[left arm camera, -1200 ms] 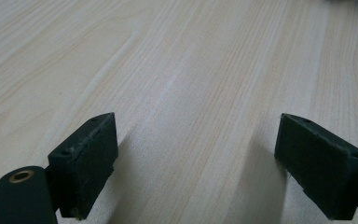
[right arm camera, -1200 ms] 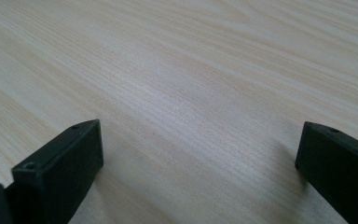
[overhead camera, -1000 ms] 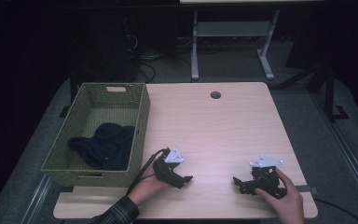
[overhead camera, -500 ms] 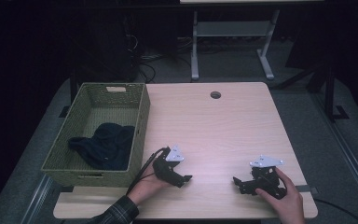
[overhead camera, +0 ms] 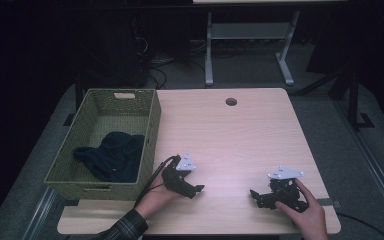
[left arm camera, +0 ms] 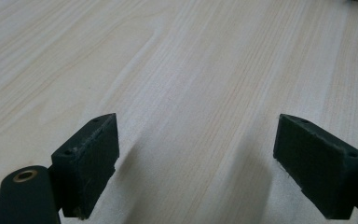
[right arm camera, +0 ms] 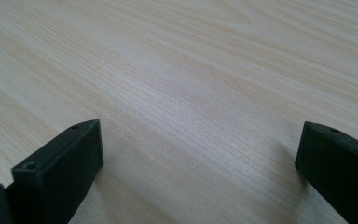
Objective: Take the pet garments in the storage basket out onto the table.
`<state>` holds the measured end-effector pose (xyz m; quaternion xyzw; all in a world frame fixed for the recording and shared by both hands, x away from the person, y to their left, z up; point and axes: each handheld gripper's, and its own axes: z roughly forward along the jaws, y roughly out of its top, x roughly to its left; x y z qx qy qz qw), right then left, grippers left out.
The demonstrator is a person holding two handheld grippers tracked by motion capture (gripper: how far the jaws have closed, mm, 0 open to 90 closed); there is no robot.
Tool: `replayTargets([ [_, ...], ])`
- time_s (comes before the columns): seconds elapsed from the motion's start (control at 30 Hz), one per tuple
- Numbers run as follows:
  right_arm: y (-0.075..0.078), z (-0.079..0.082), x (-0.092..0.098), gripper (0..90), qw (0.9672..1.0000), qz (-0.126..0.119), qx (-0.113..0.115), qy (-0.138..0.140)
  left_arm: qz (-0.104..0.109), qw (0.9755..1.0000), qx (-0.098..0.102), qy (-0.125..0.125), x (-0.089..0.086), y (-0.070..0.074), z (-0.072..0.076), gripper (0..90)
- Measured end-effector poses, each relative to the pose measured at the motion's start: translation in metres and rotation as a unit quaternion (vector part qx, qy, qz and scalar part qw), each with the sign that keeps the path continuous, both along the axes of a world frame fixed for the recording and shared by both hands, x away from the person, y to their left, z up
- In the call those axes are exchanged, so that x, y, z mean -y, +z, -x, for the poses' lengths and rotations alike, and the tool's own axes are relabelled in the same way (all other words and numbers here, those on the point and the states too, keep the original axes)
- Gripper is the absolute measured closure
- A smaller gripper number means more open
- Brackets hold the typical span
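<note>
My left gripper (overhead camera: 196,189) rests on the light wooden table (overhead camera: 230,140) near its front edge, just right of the green woven basket (overhead camera: 152,125). Its jaws stand wide apart over bare wood, so the left gripper (left arm camera: 196,154) is open and holds nothing. Farther right, my right gripper (overhead camera: 256,195) lies low on the table under a hand. In its own view the right gripper (right arm camera: 198,161) is open too, with only wood grain between the jaws. A dark blue cloth (overhead camera: 112,155) lies crumpled inside the basket.
A round cable hole (overhead camera: 231,102) sits near the table's far edge. Beyond the table stands a grey metal frame (overhead camera: 245,45) on dark floor. A cable (overhead camera: 152,177) trails from the left gripper beside the basket.
</note>
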<state>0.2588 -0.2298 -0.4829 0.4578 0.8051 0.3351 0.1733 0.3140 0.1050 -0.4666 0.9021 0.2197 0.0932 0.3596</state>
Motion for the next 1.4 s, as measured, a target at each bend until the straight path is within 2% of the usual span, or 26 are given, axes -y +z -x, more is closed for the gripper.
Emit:
replayTargets([
  [0.17,0.000,0.000,0.000,0.4,1.0000,0.000,0.000,0.000,0.000,1.0000,0.003,0.008,-0.003,0.003,-0.001,13.8],
  [0.27,0.000,0.000,0.000,0.5,1.0000,0.000,0.000,0.000,0.009,0.9999,0.001,0.012,-0.004,0.005,-0.001,13.8],
  [0.57,0.000,0.000,0.000,0.5,1.0000,0.000,0.000,0.000,0.017,0.9998,0.005,0.008,-0.005,0.013,-0.001,13.8],
  [0.9,0.000,0.000,0.000,0.4,1.0000,0.000,0.001,0.001,0.013,0.9999,0.004,0.005,-0.006,0.017,0.000,13.8],
  [1.4,0.000,0.000,0.000,0.4,1.0000,-0.001,-0.002,-0.001,0.024,0.9996,0.005,0.012,-0.007,0.024,-0.002,13.9],
])
